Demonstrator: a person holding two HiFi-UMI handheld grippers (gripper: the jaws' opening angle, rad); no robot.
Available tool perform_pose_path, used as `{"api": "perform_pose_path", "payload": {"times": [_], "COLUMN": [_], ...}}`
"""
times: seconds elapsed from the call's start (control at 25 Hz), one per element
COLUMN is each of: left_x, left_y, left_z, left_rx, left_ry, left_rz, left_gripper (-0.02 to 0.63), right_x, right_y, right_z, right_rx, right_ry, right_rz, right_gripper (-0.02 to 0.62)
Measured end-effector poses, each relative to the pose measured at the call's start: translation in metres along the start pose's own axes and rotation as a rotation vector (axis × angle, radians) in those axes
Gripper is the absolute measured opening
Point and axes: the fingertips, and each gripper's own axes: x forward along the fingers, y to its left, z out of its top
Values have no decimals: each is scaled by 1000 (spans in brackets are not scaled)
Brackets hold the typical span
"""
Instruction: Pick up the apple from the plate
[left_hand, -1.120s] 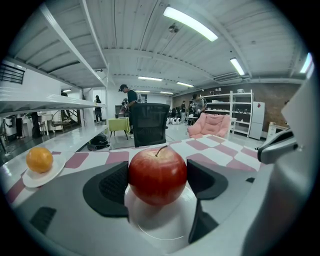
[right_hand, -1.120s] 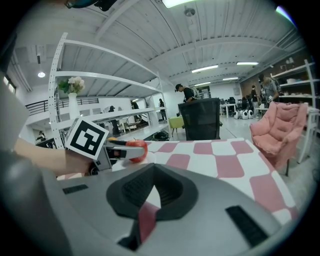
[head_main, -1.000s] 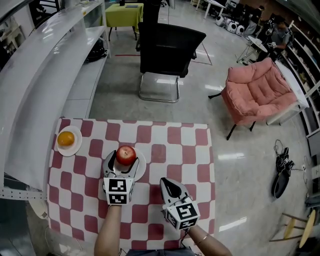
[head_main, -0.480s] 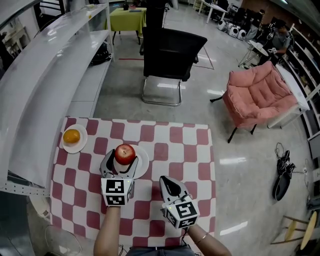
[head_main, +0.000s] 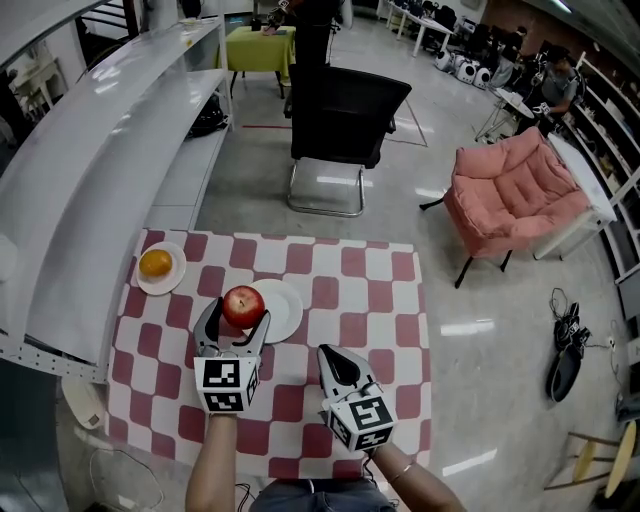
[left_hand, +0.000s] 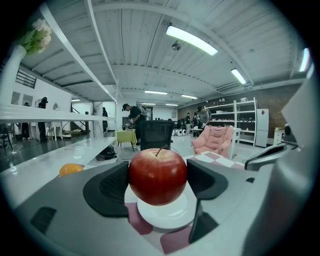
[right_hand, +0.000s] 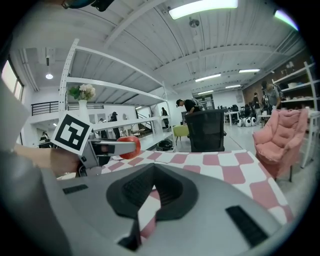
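Apple (head_main: 243, 303), red with its stem up, sits pinched between the two jaws of the left hand-held gripper (head_main: 236, 322). One black ribbed pad (left_hand: 111, 187) presses on each flank at about the fruit's widest part, which I judge gives the most secure hold on a round, smooth thing. In the head view it lies just left of centre, over the left rim of the white plate (head_main: 288, 312). In the left gripper view the plate's bare face shows below and behind it. It therefore looks raised off the plate rather than resting on it, though no view shows the gap plainly.

Lower and to the right of centre in the head view is the right hand-held gripper (right_hand: 150, 192). Its jaws are pressed together with nothing between them, and it hangs over the checked surface (head_main: 370, 300), well apart from the plate. It seems parked out of the way, since one gripper is enough for this lift.

At the upper left corner of the surface an orange (head_main: 155, 263) rests on a smaller plate (head_main: 172, 281), apart from the work.

By count there are one apple, one orange, two plates and two hand-held grippers. Beyond the surface stand one black office chair (head_main: 347, 112) at top centre and one pink armchair (head_main: 510, 190) at the upper right.
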Motion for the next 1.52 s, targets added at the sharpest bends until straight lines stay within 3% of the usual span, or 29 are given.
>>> {"api": "perform_pose_path", "payload": {"times": [0.88,1.52], "left_x": [-118,-173], "left_y": [20,25], "left_z": [-5,-17], "left_rx": [-5,-47], "left_ry": [-29,-43], "left_rz": [72,108], "left_gripper": [357,357], "right_x": [-42,-58], "right_y": [65,101], "right_z": [15,13], "right_rx": [-63,-101], "right_ry": [-64,-59], "right_rz": [44,112], "right_gripper": [9,9]}}
